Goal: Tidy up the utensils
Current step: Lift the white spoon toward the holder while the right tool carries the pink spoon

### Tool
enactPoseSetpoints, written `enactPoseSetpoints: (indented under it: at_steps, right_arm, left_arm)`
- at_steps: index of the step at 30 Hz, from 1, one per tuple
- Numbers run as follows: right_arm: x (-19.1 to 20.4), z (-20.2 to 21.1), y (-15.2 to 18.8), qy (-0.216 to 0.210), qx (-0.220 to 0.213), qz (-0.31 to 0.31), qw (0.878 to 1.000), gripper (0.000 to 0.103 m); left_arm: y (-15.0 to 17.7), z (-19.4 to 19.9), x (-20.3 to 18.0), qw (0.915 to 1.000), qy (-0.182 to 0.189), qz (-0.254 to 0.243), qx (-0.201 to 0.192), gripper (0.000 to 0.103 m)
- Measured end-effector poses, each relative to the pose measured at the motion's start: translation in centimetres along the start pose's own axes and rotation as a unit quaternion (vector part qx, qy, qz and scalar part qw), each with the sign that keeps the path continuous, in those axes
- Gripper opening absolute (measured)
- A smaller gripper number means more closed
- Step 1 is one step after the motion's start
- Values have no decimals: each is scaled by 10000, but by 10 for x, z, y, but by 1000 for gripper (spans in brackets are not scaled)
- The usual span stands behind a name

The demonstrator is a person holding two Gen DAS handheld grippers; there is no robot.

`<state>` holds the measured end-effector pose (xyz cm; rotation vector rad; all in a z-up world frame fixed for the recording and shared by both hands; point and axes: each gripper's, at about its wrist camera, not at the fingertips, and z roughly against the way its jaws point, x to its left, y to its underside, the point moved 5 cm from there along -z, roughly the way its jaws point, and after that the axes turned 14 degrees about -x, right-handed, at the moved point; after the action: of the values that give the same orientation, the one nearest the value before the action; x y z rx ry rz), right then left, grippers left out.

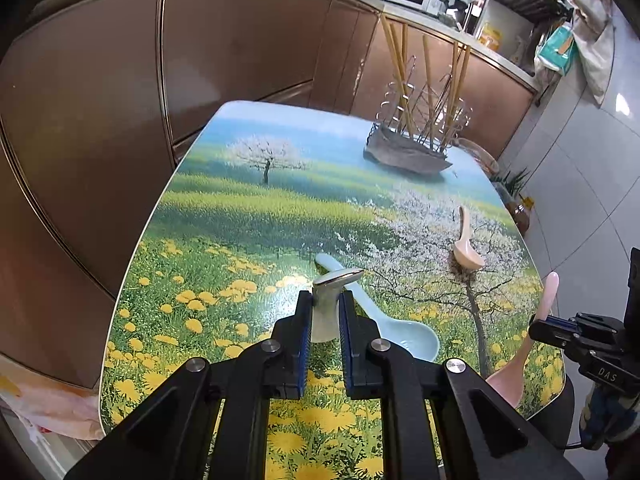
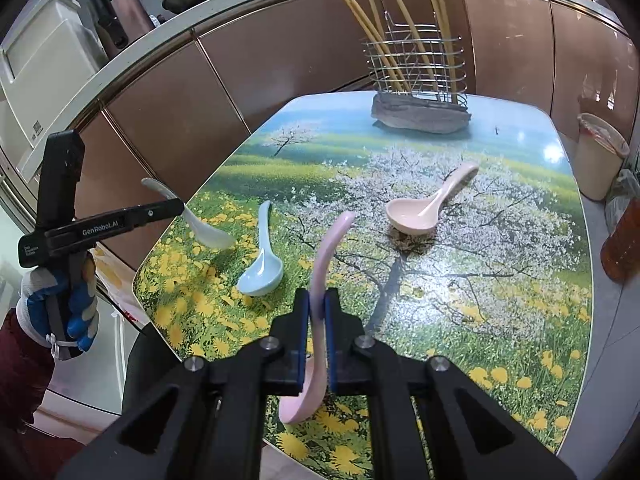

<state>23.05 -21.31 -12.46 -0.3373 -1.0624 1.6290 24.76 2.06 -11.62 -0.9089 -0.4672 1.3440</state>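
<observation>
My left gripper [image 1: 326, 300] is shut on a white ceramic spoon [image 1: 336, 278] and holds it above the flower-print table [image 1: 240, 216]; its handle sticks up past the fingers. My right gripper [image 2: 318, 304] is shut on a pink spoon [image 2: 330, 248], whose bowl hangs below the fingers. Each gripper shows in the other's view: the left gripper [image 2: 176, 206] with the white spoon [image 2: 204, 230], and the right gripper [image 1: 536, 330] with the pink spoon [image 1: 546, 300]. A light blue spoon [image 2: 262, 264] and a beige spoon [image 2: 420, 216] lie on the table. A wire utensil holder [image 2: 420, 80] with chopsticks stands at the far end.
Brown cabinet fronts [image 1: 200, 60] run along the table's left and far sides. Right of the table, a lined bin [image 2: 600, 152] and a bottle of amber liquid [image 2: 624, 240] stand on the floor. A gloved hand [image 2: 76, 308] holds the left gripper's handle.
</observation>
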Motion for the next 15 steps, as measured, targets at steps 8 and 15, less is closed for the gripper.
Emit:
enactPoseSetpoints:
  at_steps: [8,15]
  right_arm:
    - [6,11,-7,43,-157,80,9998,7]
    - [1,25,-41,132,-480,136,9987,7]
  left_arm:
    - [-5,9,-12,9998,71,-46,-160,13]
    - [-31,15,-28,9991,303,-30,-299,13]
